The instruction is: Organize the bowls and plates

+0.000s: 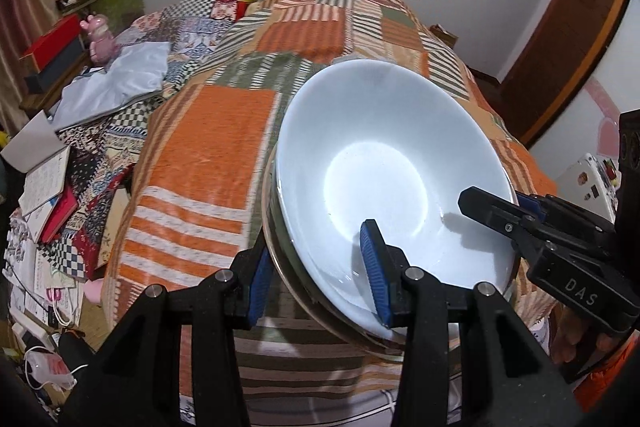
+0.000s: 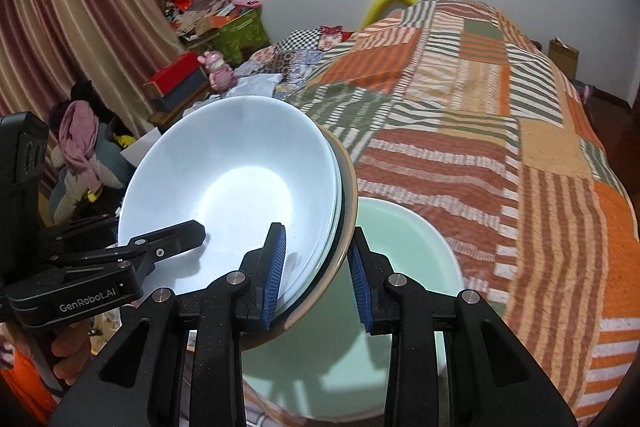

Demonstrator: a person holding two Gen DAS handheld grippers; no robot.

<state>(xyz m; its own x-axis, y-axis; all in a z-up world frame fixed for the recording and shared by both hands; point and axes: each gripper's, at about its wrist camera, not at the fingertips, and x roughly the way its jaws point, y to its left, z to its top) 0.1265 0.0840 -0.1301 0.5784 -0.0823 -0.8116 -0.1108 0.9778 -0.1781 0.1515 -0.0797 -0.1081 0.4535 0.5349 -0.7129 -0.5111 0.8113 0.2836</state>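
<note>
A white bowl sits on top of a nested stack whose outer bowl has a beige rim. The stack is tilted and hangs above the bed. My left gripper is shut on the stack's near-left rim, one blue pad inside the white bowl and one outside. My right gripper is shut on the opposite rim in the same way. Its black finger reaches into the bowl from the right in the left wrist view. Below the stack a pale green plate lies on the quilt.
A patchwork quilt covers the bed. Books and papers, a red box, a pink toy and a green box crowd the left side. A wooden door stands on the right. A striped curtain hangs at the left.
</note>
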